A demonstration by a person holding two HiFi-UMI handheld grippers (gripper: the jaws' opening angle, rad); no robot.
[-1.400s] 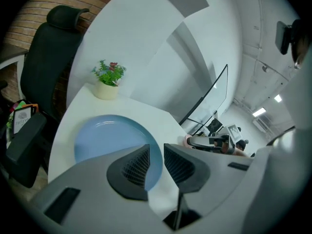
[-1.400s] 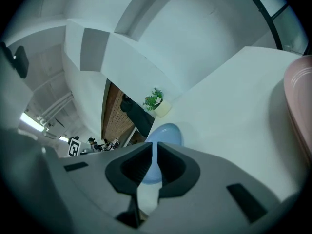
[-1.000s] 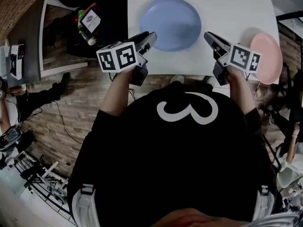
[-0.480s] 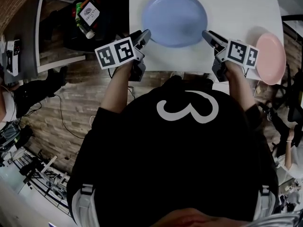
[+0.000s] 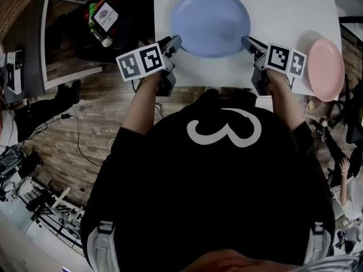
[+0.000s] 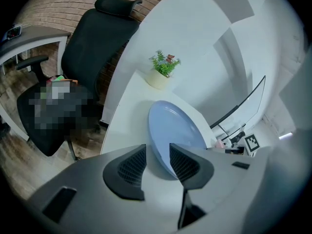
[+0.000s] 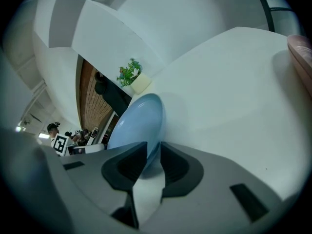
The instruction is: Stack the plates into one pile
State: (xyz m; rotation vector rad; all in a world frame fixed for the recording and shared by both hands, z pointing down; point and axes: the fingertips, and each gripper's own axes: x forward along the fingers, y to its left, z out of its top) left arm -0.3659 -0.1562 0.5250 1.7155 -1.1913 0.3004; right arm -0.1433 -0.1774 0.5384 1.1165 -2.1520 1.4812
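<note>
**Blue round plate (image 5: pixel 210 21) flanked, nothing stacked**

Head view: it lies flat at the white surface's (image 5: pixel 283 10) near edge, with the pink round plate (image 5: pixel 326 68) apart at the right edge.

Left gripper view: the left gripper (image 6: pixel 157 150) has just been opening, its spread fingers (image 6: pixel 129 167) astride the rim.

Right gripper view: the right gripper (image 7: pixel 153 150) has just been closing, and its fingers (image 7: pixel 178 167) pinch the opposite rim.

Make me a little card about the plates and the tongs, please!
large blue round plate: flat on the white table
smaller pink round plate: at the table's right edge, apart from the blue one
left tongs: just opened, astride the blue rim, gap showing
right tongs: just closed on the blue rim
stacked: not yet
</note>
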